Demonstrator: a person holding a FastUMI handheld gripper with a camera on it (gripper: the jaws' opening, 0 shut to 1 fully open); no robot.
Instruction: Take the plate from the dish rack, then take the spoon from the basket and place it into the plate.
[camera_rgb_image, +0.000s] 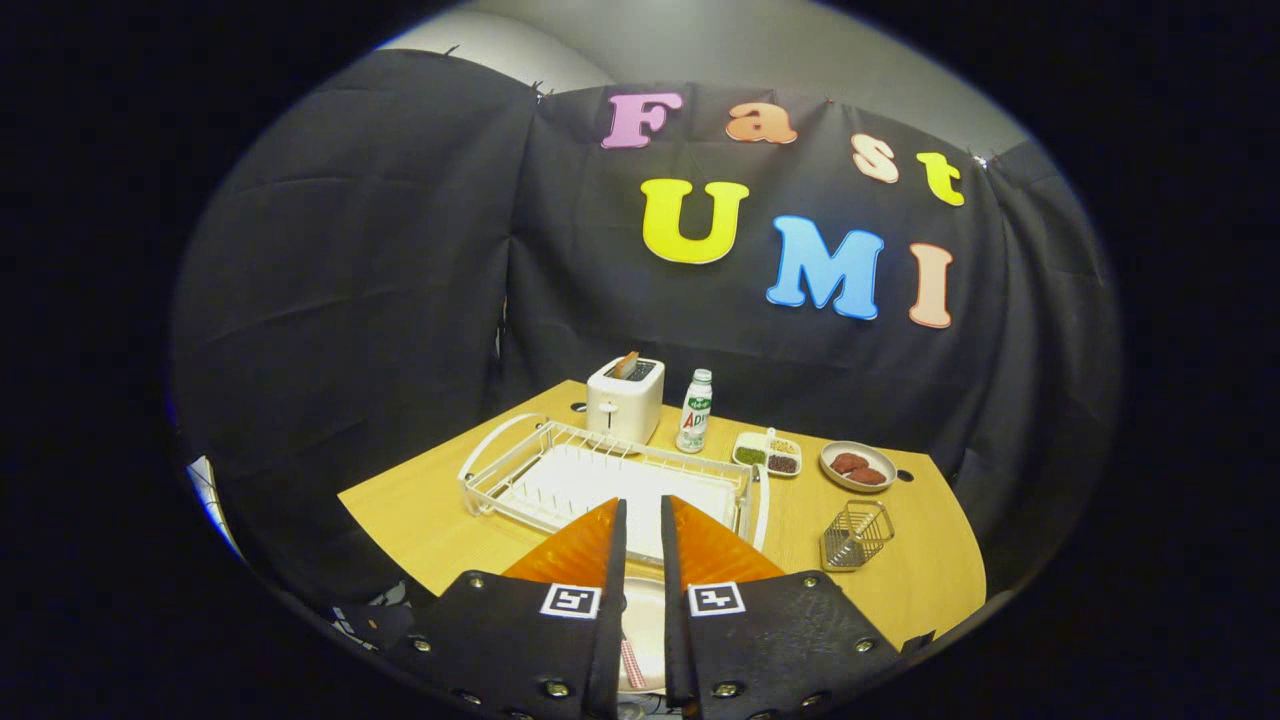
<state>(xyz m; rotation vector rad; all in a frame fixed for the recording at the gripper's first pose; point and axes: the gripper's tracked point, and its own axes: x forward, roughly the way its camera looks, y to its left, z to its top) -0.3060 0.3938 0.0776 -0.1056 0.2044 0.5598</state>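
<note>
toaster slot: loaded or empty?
Loaded: a brown slice sticks up from the toaster, beyond the dish rack. The gripper has its fingers nearly together, over the rack's near side.

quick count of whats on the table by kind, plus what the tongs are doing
dish rack: 1
toaster: 1
bottle: 1
divided dish: 1
bowl: 1
wire basket: 1
plate: 1
total: 7
The tongs are nearly closed, with the plate seen in the gap between them.
</note>
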